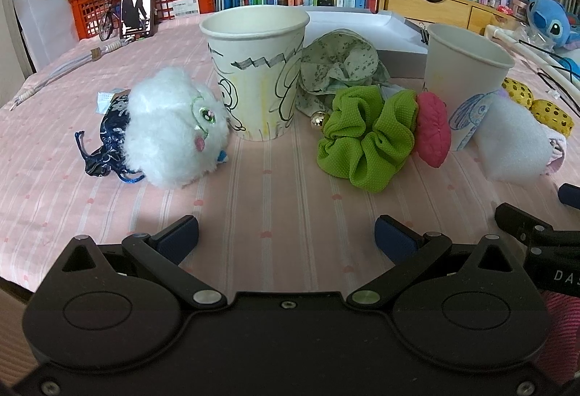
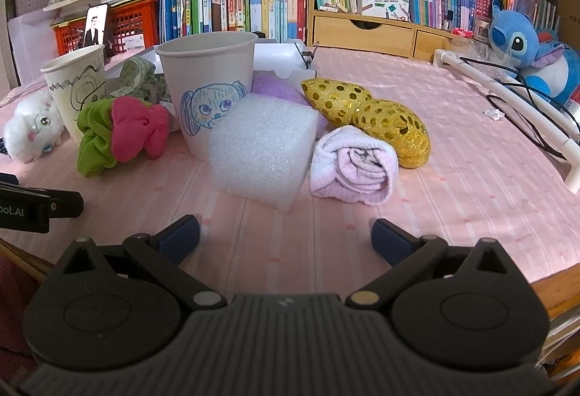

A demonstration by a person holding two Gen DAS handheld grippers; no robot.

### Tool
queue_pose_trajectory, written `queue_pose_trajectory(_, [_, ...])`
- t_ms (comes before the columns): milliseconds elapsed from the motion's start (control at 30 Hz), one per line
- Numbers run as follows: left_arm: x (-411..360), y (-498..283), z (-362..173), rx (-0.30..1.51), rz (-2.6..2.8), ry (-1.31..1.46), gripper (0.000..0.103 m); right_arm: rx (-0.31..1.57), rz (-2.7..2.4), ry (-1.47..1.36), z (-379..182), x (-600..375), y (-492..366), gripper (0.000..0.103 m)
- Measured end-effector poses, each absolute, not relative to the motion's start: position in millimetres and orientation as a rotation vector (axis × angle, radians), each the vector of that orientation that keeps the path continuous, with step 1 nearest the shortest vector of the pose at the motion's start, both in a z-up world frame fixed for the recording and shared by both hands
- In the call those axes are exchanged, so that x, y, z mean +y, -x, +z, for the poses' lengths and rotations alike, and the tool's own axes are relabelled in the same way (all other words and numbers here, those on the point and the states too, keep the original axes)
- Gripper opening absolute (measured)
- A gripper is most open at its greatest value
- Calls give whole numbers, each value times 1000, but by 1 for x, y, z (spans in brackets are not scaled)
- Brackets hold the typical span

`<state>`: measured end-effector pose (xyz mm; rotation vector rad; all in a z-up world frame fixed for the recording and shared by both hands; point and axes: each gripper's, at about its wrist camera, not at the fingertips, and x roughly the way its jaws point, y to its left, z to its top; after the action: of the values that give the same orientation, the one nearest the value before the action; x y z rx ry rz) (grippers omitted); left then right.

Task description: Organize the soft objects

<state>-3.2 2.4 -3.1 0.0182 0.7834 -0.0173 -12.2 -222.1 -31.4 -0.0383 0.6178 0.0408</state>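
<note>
Green scrunchie (image 1: 366, 135) lies ahead of the spread left hand-held gripper (image 1: 286, 236).

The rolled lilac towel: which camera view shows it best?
The right wrist view shows the rolled lilac towel best: it lies whole and unblocked on the pink cloth, beside the white foam block. In the left wrist view only a small end shows at the right edge, behind that foam block.

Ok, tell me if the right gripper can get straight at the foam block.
Probably yes. The right gripper is open and empty, the foam block sits just ahead of it, and only bare tablecloth lies between.
</note>
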Motion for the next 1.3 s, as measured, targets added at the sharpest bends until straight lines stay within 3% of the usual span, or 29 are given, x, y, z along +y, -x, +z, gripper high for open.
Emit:
queue_pose_trajectory(567, [3, 3, 4, 777, -39, -2, 99, 571, 71, 16, -30, -224, 17, 103])
queue_pose_trajectory(700, [2, 6, 13, 739, -79, 6, 86, 541, 101, -1, -25, -224, 18, 100])
queue_pose_trajectory(867, [-3, 10, 28, 671, -118, 10, 79, 480, 130, 33, -14, -218, 19, 96])
queue_pose_trajectory(1000, [-10, 8, 35, 637, -135, 1, 56, 447, 111, 49, -7, -214, 17, 88])
queue_pose_trajectory(1033, [-12, 7, 36, 635, -143, 5, 54, 443, 105, 43, -6, -214, 16, 86])
queue_pose_trajectory(1167, [-19, 4, 39, 613, -187, 32, 55, 424, 89, 38, -4, -214, 12, 84])
queue_pose_trajectory(1300, [-25, 3, 36, 558, -183, 63, 67, 408, 77, 35, -4, -214, 8, 84])
